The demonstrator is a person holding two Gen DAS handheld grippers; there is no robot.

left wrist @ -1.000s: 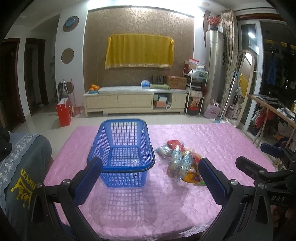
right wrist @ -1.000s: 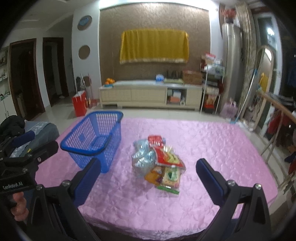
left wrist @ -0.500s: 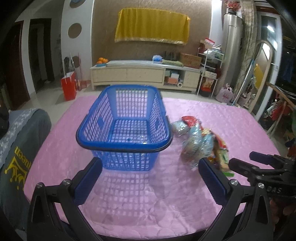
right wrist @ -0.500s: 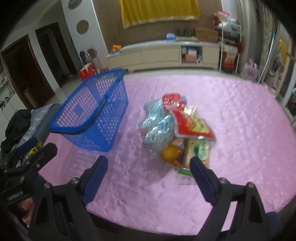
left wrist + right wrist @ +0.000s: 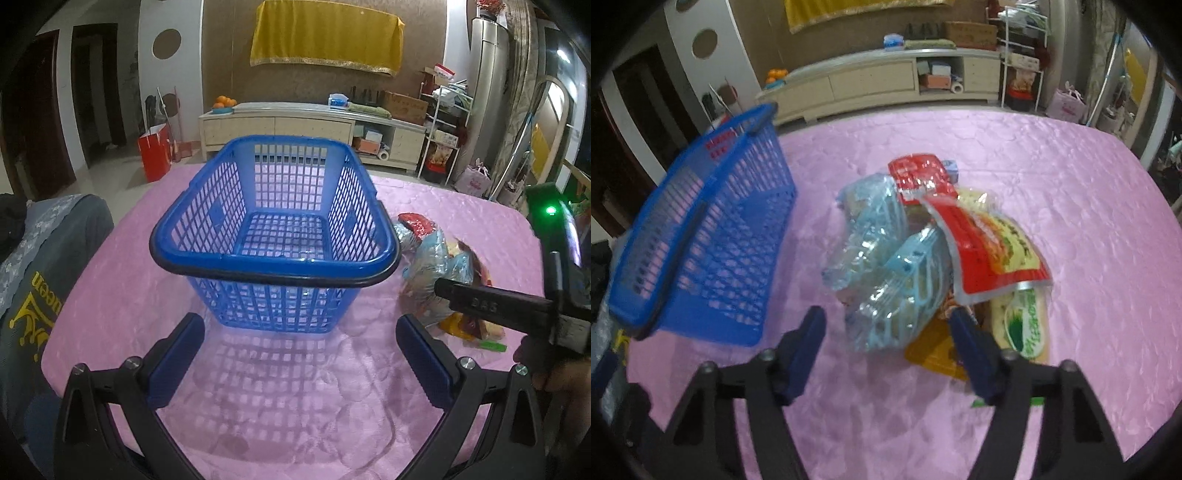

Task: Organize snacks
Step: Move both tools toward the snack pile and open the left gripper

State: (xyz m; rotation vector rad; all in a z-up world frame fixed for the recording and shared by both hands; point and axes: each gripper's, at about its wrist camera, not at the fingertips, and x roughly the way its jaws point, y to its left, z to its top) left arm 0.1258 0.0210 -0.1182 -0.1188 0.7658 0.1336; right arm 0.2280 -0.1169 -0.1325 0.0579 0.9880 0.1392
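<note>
While the left gripper (image 5: pixel 299 354) hung wide open and empty over the pink cloth (image 5: pixel 295 406), the blue basket (image 5: pixel 277 236) stood upright just beyond its fingertips, with nothing visible inside. Its dark handle lay folded along the near rim. To the basket's right, close beside it but not clearly touching, the snacks (image 5: pixel 923 258) lay in a loose heap on the cloth: clear pale-blue packs (image 5: pixel 882 266) in front, a small red packet (image 5: pixel 919 177) at the far end, a red and yellow pouch (image 5: pixel 990 251) slanting over the right side, and orange and green-printed packs underneath.

The right gripper (image 5: pixel 888 347) pointed steeply down at this heap. Its jaws had just been closing and stood half narrowed, the near end of a pale-blue pack between them; the right finger (image 5: pixel 971 354) sat against the pile's edge, but no firm pinch showed. In the left view a hand (image 5: pixel 554 373) held that gripper's black body low over the heap.
</note>
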